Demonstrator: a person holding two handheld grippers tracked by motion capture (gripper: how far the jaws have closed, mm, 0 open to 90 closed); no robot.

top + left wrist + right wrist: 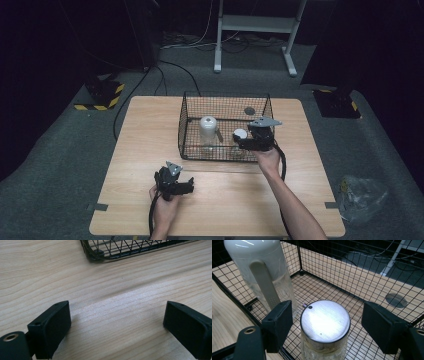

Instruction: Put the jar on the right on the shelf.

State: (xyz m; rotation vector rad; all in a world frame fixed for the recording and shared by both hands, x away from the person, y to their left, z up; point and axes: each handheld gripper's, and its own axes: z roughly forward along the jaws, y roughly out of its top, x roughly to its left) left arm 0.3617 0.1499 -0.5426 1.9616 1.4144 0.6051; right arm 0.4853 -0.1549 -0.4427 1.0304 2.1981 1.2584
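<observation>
I hold my right gripper [325, 326] over the front right part of the wire basket [189, 117], which sits on the wooden table [140, 150]. Its jaws are spread wide, one on each side of a glass jar with a silver lid [325, 321], and neither jaw touches it. The jar stands upright on the basket floor. Just beside it stands a taller clear bottle with a white top and handle [259, 267], also upright. My left gripper [117, 322] rests low above bare wood in front of the basket, near its front corner, its jaws wide apart with nothing between them.
</observation>
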